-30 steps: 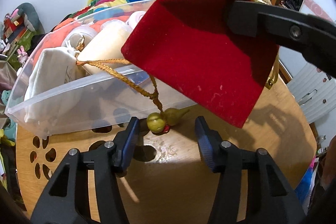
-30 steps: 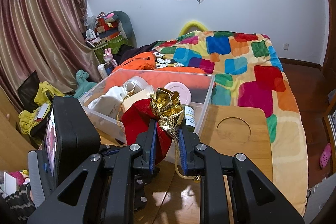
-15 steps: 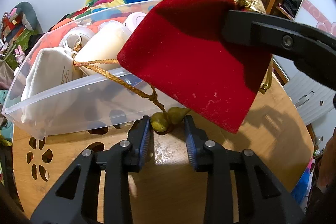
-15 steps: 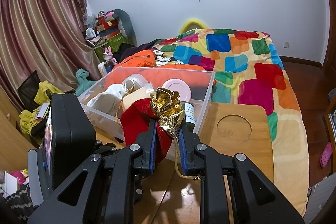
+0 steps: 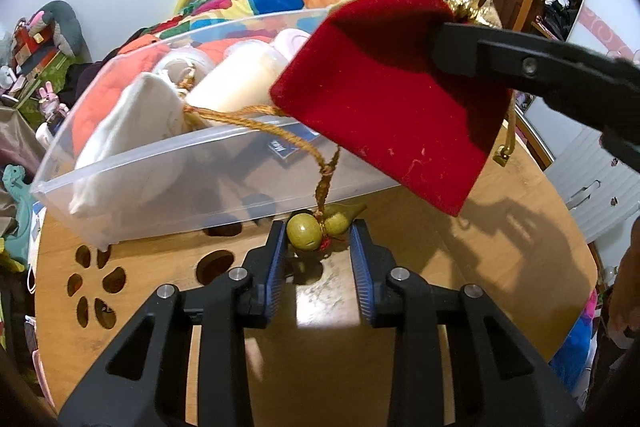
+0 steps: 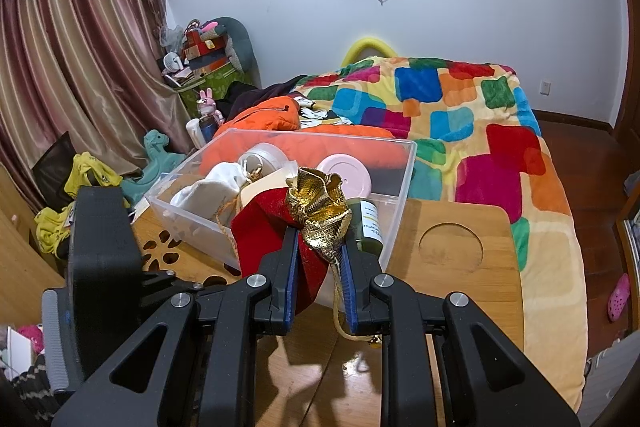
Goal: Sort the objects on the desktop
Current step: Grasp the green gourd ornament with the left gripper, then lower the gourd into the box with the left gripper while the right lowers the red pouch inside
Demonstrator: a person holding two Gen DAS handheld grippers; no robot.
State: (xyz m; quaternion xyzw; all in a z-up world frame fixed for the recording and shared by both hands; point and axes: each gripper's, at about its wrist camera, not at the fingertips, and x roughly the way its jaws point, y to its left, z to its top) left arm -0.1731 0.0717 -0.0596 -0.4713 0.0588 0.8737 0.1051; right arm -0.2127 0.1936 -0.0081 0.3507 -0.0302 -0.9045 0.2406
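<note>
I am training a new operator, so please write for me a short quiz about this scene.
1. True or false: the right claw holds the red pouch by its gold top.
2. What lies between the fingers of the left claw? A) green gourd charm B) blue pen C) metal spoon
3. Where does the clear bin stand?
Key: 1 true. 2 A; its jaws have just been closing on it. 3 On the wooden table.

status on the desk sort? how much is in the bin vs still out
Done: the clear bin already holds a white pouch, a pink lid and jars. In hand: right gripper clamps the red pouch at its gold neck, above the table. Left gripper has just been closing around the green gourd charm and looks to be pinching it. Left: charm and pouch aren't binned.
</note>
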